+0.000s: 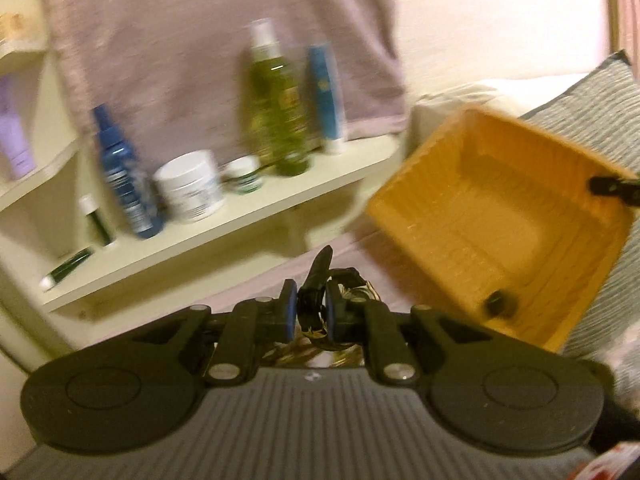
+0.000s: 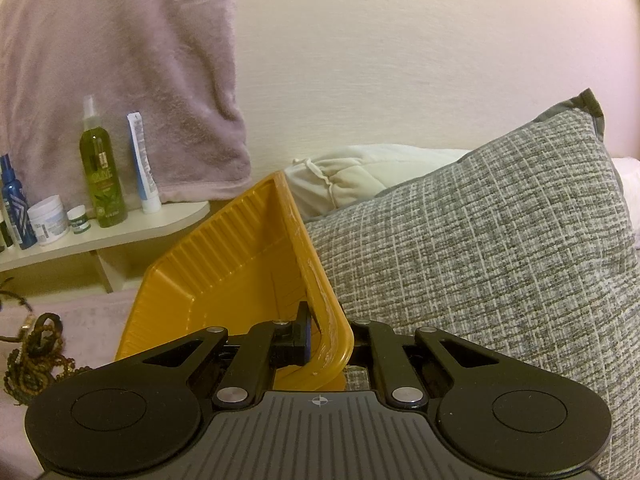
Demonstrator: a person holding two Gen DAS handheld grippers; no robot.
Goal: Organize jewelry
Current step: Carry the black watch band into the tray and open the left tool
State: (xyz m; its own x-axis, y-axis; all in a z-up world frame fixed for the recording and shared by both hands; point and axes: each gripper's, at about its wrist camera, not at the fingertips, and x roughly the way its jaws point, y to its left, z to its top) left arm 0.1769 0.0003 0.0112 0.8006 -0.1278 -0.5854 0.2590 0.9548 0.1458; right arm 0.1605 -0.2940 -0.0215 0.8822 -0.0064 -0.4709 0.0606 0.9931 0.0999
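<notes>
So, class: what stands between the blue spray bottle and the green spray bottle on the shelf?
Two white jars, large then small, stand between blue bottle and green bottle; right wrist view.

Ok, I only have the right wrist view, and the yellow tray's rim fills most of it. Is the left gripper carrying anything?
Observer: Yes. The left gripper is shut on a dark strap-like piece that sticks up between its pads.
Operator: Anything lying in the tray?
Observer: One small dark item sits on the floor of the tray, near a corner. It is too blurred to name.
Operator: Can you see my grip from there?
Observer: Yes. The right gripper pinches the tray's rim, and the tray's open side tilts toward the left gripper.
</notes>
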